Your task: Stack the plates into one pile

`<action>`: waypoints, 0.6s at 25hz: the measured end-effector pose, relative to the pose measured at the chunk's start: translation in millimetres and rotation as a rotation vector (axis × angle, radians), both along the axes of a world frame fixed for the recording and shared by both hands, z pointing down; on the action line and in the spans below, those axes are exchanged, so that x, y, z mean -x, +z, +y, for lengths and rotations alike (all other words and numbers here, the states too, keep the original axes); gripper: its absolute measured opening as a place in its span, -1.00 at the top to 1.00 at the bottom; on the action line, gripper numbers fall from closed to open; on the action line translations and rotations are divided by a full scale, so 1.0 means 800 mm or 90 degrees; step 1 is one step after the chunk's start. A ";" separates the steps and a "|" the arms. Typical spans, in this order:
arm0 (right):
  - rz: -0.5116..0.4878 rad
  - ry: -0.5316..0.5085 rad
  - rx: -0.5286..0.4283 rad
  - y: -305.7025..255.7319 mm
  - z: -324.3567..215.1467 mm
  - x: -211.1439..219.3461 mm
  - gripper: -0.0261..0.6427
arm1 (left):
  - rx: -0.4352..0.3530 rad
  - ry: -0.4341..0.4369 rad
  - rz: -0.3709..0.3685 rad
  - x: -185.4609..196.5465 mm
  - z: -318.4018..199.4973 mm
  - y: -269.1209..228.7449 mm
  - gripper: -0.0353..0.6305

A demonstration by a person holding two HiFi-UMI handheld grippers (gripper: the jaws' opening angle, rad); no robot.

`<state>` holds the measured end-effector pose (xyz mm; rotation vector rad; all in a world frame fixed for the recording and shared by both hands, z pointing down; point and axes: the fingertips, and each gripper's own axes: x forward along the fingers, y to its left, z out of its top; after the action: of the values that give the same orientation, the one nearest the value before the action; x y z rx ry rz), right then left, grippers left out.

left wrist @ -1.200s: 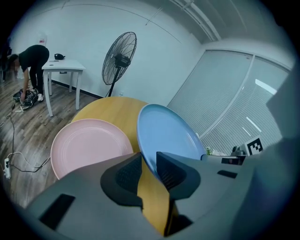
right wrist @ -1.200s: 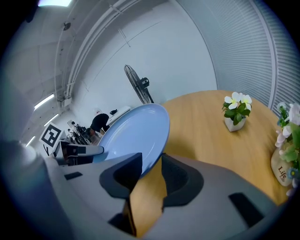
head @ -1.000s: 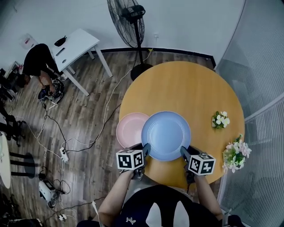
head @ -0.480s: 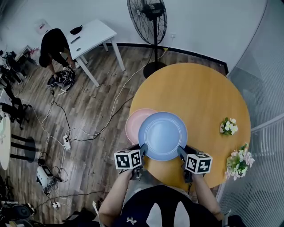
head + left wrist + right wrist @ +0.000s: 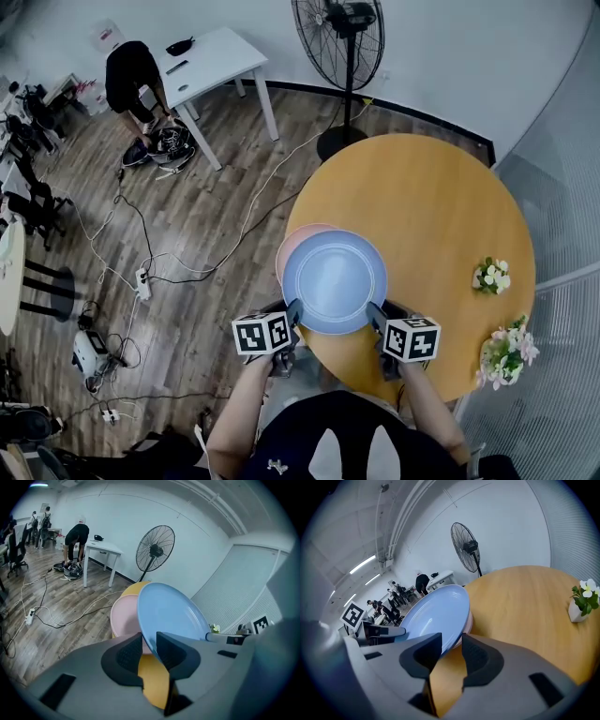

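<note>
Head view | left gripper [image 5: 295,313] and right gripper [image 5: 375,317] each pinch the near rim of the blue plate [image 5: 334,279] | it hangs over the pink plate [image 5: 292,246] at the left edge of the round table [image 5: 422,202] | risk: an off-centre release may slide both off that edge | wood floor [image 5: 197,216], fan [image 5: 339,37] by the far wall [image 5: 459,56].

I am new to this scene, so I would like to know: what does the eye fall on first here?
A blue plate, gripped at its near rim by the left tongs and the right tongs, hangs tilted partly over a pink plate at the left edge of the round wooden table. Behind the table stands a black fan, and flowers sit at the table's right edge.
</note>
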<state>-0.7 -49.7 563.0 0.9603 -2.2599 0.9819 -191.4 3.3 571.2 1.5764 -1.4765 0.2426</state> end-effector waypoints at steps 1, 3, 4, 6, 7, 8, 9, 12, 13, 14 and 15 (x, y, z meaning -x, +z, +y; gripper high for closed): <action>0.002 -0.003 -0.001 0.000 -0.001 0.004 0.51 | -0.001 -0.004 -0.003 0.004 0.000 0.000 0.60; 0.004 -0.009 -0.003 0.000 -0.005 0.013 0.51 | -0.002 -0.013 -0.008 0.012 0.000 -0.002 0.60; 0.004 -0.012 -0.004 0.000 -0.006 0.018 0.51 | -0.004 -0.019 -0.009 0.017 0.000 -0.003 0.61; 0.002 -0.018 -0.005 -0.001 -0.010 0.027 0.51 | -0.008 -0.028 -0.009 0.025 -0.001 -0.006 0.61; 0.000 -0.021 -0.005 -0.003 -0.011 0.032 0.51 | -0.010 -0.032 -0.009 0.030 -0.001 -0.008 0.60; -0.001 -0.023 -0.006 -0.004 -0.012 0.036 0.51 | -0.011 -0.035 -0.010 0.034 -0.001 -0.009 0.61; -0.001 -0.026 -0.008 -0.005 -0.014 0.040 0.51 | -0.013 -0.039 -0.011 0.037 -0.001 -0.011 0.61; -0.002 -0.034 -0.016 -0.009 -0.021 0.051 0.51 | -0.017 -0.048 -0.012 0.046 -0.001 -0.013 0.60; -0.003 -0.035 -0.018 -0.011 -0.023 0.054 0.52 | -0.019 -0.051 -0.011 0.048 -0.002 -0.015 0.60; -0.003 -0.037 -0.021 -0.012 -0.025 0.057 0.52 | -0.022 -0.053 -0.010 0.051 -0.003 -0.016 0.60; -0.004 -0.038 -0.023 -0.014 -0.027 0.061 0.52 | -0.024 -0.055 -0.009 0.054 -0.004 -0.017 0.60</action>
<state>-49.2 -71.7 551.7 0.9007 -2.3045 0.9227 -234.4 -0.3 557.3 1.5395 -1.5643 0.1766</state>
